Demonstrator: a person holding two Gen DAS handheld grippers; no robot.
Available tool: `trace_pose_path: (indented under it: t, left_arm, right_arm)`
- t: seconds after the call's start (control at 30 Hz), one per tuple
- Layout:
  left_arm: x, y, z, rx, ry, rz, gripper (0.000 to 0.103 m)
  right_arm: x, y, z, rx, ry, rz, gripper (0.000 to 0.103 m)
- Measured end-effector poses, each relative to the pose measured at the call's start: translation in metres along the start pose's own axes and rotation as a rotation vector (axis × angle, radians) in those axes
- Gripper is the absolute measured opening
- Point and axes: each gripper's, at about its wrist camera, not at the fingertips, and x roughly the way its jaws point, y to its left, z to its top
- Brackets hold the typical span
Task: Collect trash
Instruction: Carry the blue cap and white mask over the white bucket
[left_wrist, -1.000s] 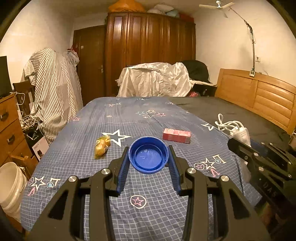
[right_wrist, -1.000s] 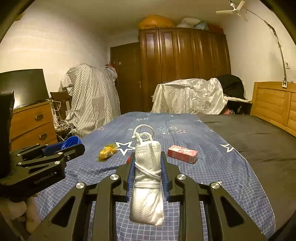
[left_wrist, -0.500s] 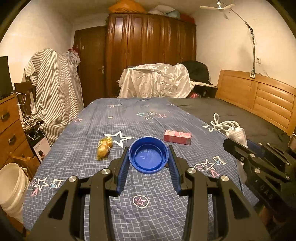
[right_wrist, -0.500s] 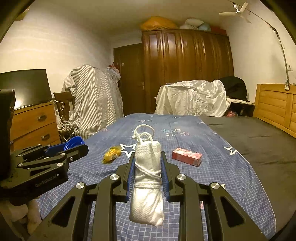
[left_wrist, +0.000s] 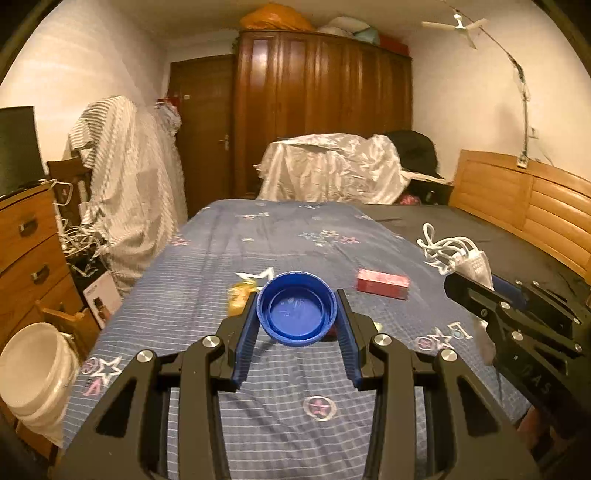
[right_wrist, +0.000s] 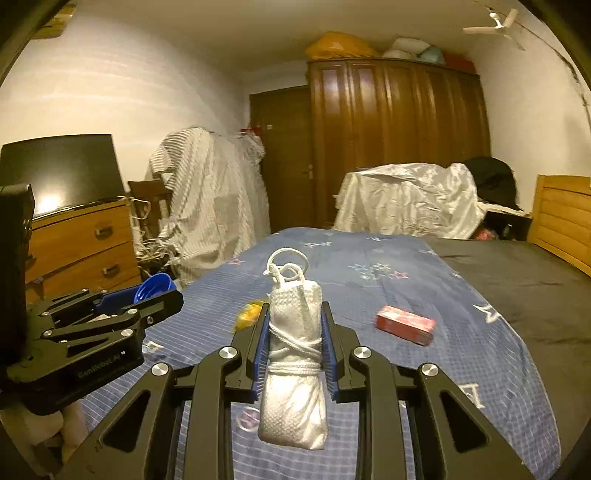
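Observation:
My left gripper (left_wrist: 297, 314) is shut on a round blue lid (left_wrist: 297, 308), held above the blue star-patterned bed (left_wrist: 288, 236). My right gripper (right_wrist: 293, 326) is shut on a rolled white face mask (right_wrist: 293, 354) with its strings wound round it. On the bed lie a small red box (left_wrist: 382, 283) (right_wrist: 404, 325) and a yellow wrapper (left_wrist: 240, 295) (right_wrist: 249, 314). The right gripper with the mask shows at the right of the left wrist view (left_wrist: 469, 266); the left gripper with the lid shows at the left of the right wrist view (right_wrist: 155, 288).
A white bucket (left_wrist: 35, 369) stands on the floor left of the bed, by a wooden dresser (left_wrist: 26, 240). A striped cloth covers a chair (left_wrist: 125, 192). A wardrobe (left_wrist: 321, 110) and a wooden headboard (left_wrist: 524, 199) stand behind and right.
Both grippers have risen and swung a little left with their loads; the bed, the red box and the yellow wrapper have shifted lower and rightward in view and are blurred.

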Motion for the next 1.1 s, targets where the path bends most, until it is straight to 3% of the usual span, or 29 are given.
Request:
trace_pose_path:
  t: [0.23, 0.57, 1.1]
  left_arm:
    - [-0.010, 0.057, 0.005, -0.046, -0.008, 0.104, 0.038]
    - [-0.033, 0.150, 0.014, -0.110, -0.029, 0.279, 0.038]
    - [-0.081, 0.288, -0.006, -0.237, 0.021, 0.495, 0.038]
  right_arm:
    - [0.036, 0.054, 0.024, -0.041, 0.003, 0.107, 0.026]
    - [0.085, 0.164, 0.053, -0.106, 0.029, 0.276, 0.026]
    - [0.168, 0.380, 0.084, -0.232, 0.128, 0.516, 0.026]
